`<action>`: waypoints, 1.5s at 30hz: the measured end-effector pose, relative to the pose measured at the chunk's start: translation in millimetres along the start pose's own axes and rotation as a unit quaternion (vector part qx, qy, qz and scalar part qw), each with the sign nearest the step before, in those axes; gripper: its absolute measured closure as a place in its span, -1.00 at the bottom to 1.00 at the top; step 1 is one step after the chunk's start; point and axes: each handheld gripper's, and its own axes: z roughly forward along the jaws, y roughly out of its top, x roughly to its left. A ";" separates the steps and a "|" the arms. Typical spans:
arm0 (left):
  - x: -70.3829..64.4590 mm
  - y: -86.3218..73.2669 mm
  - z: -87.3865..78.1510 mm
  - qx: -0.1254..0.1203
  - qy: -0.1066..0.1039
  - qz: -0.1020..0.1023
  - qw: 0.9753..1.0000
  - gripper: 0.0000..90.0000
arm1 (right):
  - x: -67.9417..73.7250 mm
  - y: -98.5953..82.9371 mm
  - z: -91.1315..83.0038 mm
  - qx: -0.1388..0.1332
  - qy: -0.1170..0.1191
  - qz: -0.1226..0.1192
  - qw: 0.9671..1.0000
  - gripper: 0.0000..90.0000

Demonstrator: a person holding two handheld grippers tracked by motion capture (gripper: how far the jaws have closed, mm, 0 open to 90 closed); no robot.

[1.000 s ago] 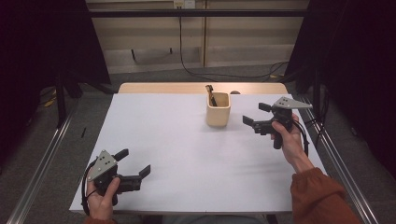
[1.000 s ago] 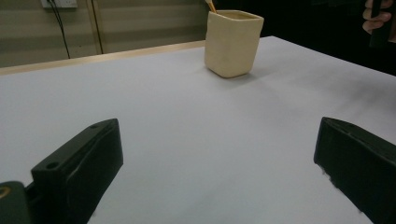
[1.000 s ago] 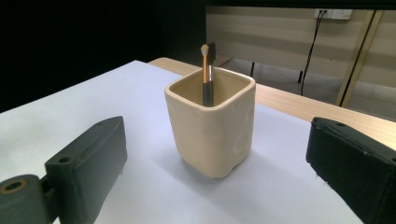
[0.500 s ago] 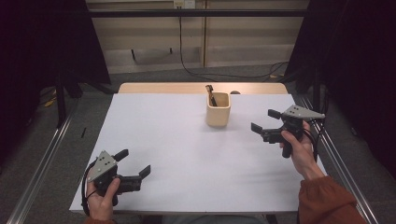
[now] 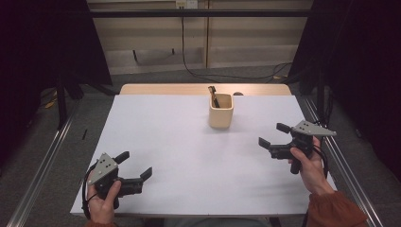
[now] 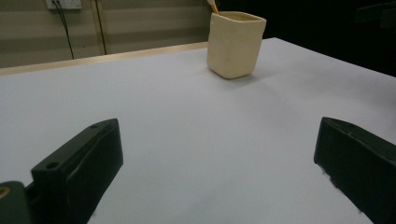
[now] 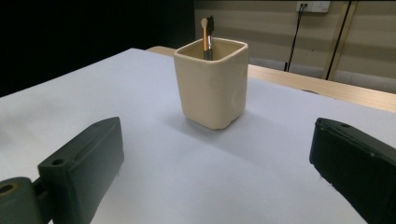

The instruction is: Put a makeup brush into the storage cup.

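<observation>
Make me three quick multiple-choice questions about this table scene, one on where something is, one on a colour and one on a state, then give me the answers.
1. Where does the cup stand?
A. near the table's far edge
B. beside the left tool
C. on the floor

2. What colour is the cup?
A. blue
B. cream
C. red

3. How do the right tool's jaws stand?
A. shut on the cup
B. shut on a brush
C. open, holding nothing

Answers:
1 A, the high view shows it close to the table's far edge, far from the left tool.
2 B, both gripper views show a cream cup.
3 C, the right gripper view shows the jaws wide apart with bare table between.
</observation>
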 end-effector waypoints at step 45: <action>-1.3 -0.8 -3.5 -0.011 0.006 -0.024 1.000 -0.98 | 14.1 -47.0 -67.9 -0.014 -0.050 0.019 0.998 -0.96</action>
